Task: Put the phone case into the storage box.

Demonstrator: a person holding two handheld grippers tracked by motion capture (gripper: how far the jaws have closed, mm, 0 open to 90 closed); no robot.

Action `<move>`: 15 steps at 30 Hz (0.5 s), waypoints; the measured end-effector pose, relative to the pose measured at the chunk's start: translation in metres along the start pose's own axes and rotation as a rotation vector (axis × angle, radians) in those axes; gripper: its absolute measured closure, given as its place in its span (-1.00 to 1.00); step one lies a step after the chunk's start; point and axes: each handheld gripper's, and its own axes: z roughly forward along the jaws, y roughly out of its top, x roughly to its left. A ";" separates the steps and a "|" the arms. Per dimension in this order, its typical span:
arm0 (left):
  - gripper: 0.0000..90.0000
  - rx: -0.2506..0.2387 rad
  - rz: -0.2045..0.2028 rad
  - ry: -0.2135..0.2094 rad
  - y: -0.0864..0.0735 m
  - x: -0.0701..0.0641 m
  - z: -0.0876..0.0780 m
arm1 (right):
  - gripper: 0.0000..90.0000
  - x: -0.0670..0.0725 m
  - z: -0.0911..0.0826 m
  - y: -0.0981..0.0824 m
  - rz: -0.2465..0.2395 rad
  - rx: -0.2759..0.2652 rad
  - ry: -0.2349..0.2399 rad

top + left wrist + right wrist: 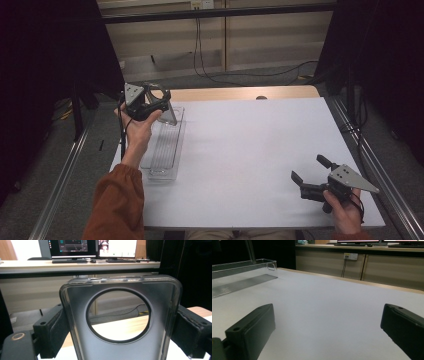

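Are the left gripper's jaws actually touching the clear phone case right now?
Touching. In the left gripper view, both black jaws of the left gripper press against the side edges of the phone case, with no gap on either side.

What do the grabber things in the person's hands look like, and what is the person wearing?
Each hand holds black tongs with two chunky, blocky jaws. The left tongs and the right tongs both carry a grey three-cornered plate dotted with small holes on top. A thin black cable trails from the left one. The person wears a rust-orange sleeve gathered at the cuff.
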 end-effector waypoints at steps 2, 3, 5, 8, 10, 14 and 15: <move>-0.75 -0.005 -0.009 -0.005 -0.002 0.001 0.004 | -1.00 0.000 0.000 0.000 0.000 0.000 0.001; -0.75 0.000 -0.002 -0.002 -0.002 0.001 0.005 | -1.00 0.000 0.000 0.000 0.000 -0.003 0.002; -0.75 0.009 -0.001 -0.001 -0.005 0.002 0.010 | -1.00 0.000 0.000 0.000 0.003 -0.004 0.001; -0.75 0.026 0.003 0.012 -0.008 0.001 0.014 | -1.00 0.000 0.000 0.000 0.010 -0.006 0.002; -0.75 0.021 -0.001 0.010 -0.009 0.001 0.017 | -1.00 0.000 0.000 0.000 0.008 -0.008 0.004; -0.75 0.032 0.016 0.012 -0.009 0.002 0.021 | -1.00 0.000 -0.001 0.000 0.008 -0.006 0.008; -0.75 0.031 0.019 0.006 -0.009 0.002 0.022 | -1.00 0.000 -0.001 0.000 0.008 -0.006 0.007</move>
